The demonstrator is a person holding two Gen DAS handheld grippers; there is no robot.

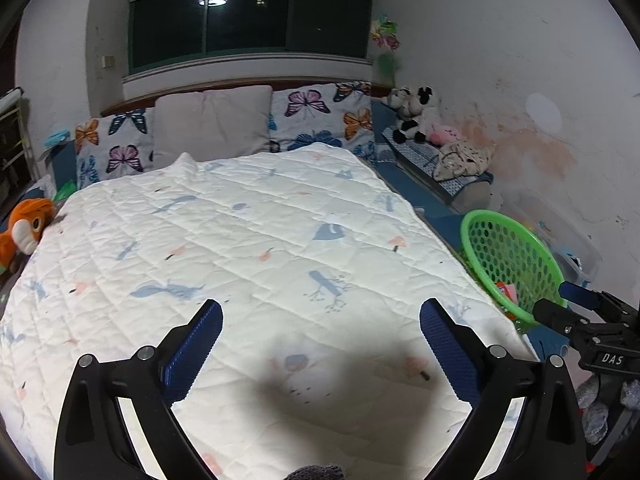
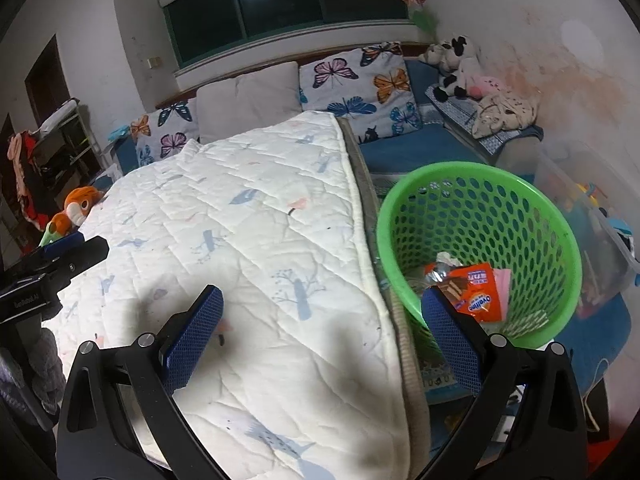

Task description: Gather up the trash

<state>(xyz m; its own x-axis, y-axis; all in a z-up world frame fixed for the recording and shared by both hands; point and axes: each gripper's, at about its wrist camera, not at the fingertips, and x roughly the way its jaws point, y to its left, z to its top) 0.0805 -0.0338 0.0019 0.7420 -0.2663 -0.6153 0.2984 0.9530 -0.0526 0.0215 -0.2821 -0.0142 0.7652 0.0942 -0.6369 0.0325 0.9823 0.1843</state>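
Left tool (image 1: 320,344) wide apart, nothing between pads, above white quilt (image 1: 240,240) on bed. Right tool (image 2: 322,336) also spread, empty, over quilt edge. Green basket (image 2: 552,216) beside bed, on blue sheet; orange wrapper (image 2: 476,292) and other trash inside basket.

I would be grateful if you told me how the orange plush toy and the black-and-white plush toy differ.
The orange plush toy lies at the bed's left edge beside the white quilt; the black-and-white plush toy sits far right, against the wall near the butterfly pillows. The orange one lies alone; the black-and-white one is bunched with a pink plush. Both are soft toys, not trash.
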